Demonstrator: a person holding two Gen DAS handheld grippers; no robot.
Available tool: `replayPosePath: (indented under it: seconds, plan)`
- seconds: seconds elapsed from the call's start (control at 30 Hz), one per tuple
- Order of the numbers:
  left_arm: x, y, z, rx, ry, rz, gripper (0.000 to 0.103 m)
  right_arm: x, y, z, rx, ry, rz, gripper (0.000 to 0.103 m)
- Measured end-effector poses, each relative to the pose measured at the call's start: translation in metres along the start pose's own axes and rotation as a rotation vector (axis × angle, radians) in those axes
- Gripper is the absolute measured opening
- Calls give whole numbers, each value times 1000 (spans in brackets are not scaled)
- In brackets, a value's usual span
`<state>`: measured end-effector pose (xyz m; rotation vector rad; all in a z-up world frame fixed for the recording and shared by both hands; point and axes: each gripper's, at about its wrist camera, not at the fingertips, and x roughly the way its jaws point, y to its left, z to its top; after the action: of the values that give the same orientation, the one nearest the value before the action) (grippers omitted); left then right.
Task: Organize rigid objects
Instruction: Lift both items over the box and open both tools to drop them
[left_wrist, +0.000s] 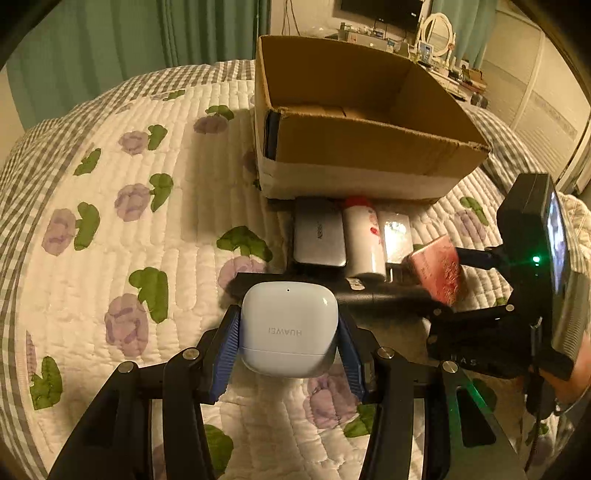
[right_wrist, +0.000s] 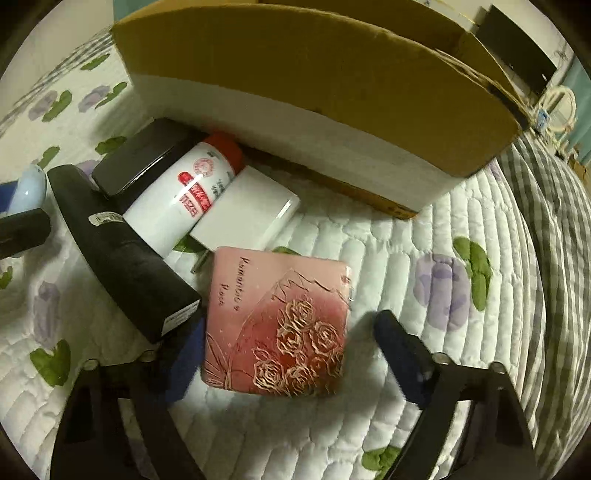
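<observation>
The left gripper (left_wrist: 289, 334) clasps a pale blue earbud case (left_wrist: 289, 328); the right gripper (right_wrist: 280, 354) is spread wide around a pink box (right_wrist: 277, 325). Both are short of the cardboard box (left_wrist: 369, 147). A bottle (right_wrist: 184, 199) and other items wait beside it; sorting looks mostly undone.

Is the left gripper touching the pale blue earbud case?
Touching. The left wrist view shows the left gripper with both blue pads pressed against the sides of the pale blue earbud case.
</observation>
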<state>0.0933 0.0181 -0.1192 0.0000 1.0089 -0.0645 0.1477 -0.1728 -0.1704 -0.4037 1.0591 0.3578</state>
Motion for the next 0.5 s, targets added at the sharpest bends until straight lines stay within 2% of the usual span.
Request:
replayPosePath:
  seconds: [0.03, 0.13, 0.27, 0.5]
  plan:
    - [0, 0, -1, 1, 3, -1, 51, -1, 5, 1, -20, 1, -4, 68]
    - [-2, 1, -2, -5, 9, -5, 51, -4, 14, 8, -36, 11, -4, 68]
    - [-9, -3, -2, 9, 21, 8, 51, -23, 3, 7, -31, 3, -9, 68]
    - [-46, -8, 14, -4, -30, -41, 51, -77, -1, 21, -41, -59, -48, 68]
